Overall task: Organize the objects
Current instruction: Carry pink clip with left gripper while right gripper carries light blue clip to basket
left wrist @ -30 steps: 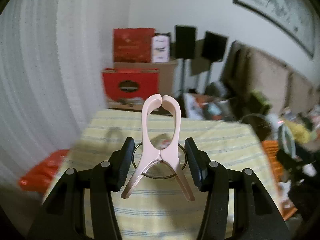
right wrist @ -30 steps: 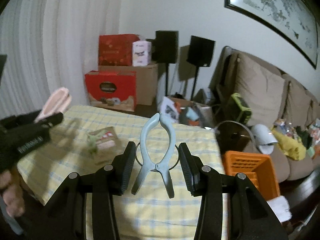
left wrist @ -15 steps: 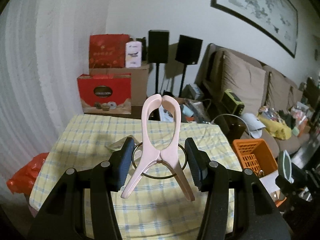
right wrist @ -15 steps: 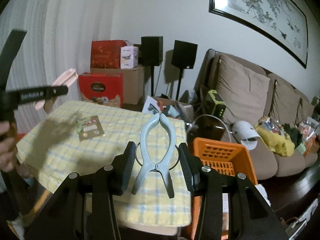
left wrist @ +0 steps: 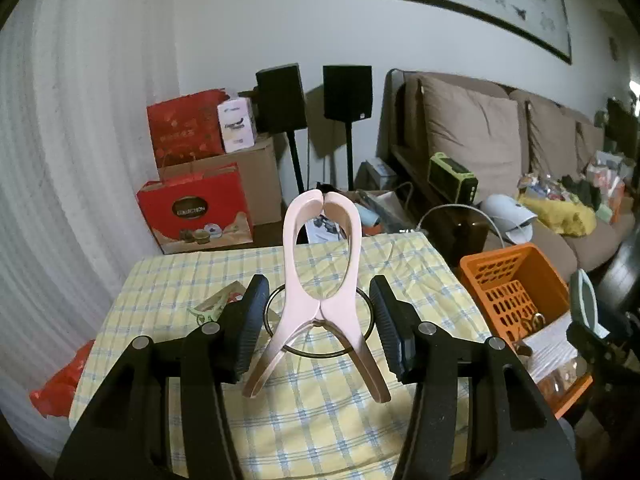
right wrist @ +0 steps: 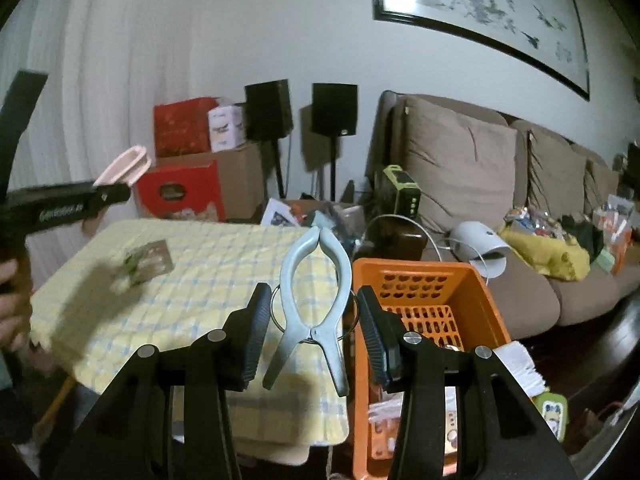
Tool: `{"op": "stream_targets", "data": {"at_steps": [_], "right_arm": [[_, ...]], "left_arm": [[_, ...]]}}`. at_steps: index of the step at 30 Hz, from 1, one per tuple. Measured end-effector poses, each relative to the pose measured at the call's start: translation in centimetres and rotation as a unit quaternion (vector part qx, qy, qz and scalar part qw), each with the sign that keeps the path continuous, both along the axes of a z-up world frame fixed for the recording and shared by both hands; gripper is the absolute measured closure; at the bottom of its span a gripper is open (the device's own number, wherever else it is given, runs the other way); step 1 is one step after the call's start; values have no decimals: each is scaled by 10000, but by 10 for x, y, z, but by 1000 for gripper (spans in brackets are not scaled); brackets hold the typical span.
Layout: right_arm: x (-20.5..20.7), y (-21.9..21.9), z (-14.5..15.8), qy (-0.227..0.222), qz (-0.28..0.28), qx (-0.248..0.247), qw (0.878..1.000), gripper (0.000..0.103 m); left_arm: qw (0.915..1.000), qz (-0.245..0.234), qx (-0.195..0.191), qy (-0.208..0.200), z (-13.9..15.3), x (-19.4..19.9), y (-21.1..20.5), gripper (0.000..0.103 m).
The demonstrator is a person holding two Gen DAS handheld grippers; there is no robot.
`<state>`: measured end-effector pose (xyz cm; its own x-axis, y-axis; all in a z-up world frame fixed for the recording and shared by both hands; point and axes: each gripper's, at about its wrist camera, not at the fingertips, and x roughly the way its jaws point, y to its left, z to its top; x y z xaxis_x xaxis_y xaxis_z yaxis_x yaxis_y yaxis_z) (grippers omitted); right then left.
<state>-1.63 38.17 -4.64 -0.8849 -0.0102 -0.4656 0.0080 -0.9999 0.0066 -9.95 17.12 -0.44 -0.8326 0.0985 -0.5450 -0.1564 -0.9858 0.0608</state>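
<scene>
In the left wrist view, the left claw (left wrist: 318,316) sits at the bottom centre of the frame, its two black ribbed pads pinching the wire ring of a pale pink plastic spring clamp (left wrist: 320,280), which stands upright between them with its closed tip pointing up. Behind it lies the bench (left wrist: 168,276), covered in a yellow checked cloth, with a small green clip (left wrist: 208,311) resting on a flat packet at centre left. An orange perforated plastic basket (left wrist: 516,276) stands just beside the bench at the right of the frame.

In the right wrist view, the right claw (right wrist: 308,326) at bottom centre likewise pinches the wire ring of a light blue plastic spring clamp (right wrist: 316,300), also upright with its tip closed. The clamp hangs over the bench's right edge, next to the orange basket. At the left edge, a person's hand (right wrist: 12,312) holds the other tool, the pink clamp showing at upper left.
</scene>
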Motion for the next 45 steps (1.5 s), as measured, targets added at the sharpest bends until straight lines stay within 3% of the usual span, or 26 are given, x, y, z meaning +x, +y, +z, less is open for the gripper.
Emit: {"op": "stream_targets", "data": {"at_steps": [5, 8, 12, 19, 45], "right_arm": [[-7, 11, 3, -24, 9, 86, 10000, 58], [-1, 13, -5, 117, 112, 351, 9993, 58], [-6, 23, -11, -49, 123, 45, 9999, 58], [2, 39, 3, 136, -3, 163, 9998, 58], [-1, 79, -9, -143, -474, 360, 9981, 58]], "left_arm": [[9998, -37, 187, -83, -4, -2, 6, 54], [10000, 53, 22, 3, -8, -2, 11, 54], [9999, -70, 89, -50, -11, -1, 19, 54], [9994, -308, 91, -94, -16, 4, 36, 54], [9982, -521, 177, -239, -28, 0, 48, 54]]}}
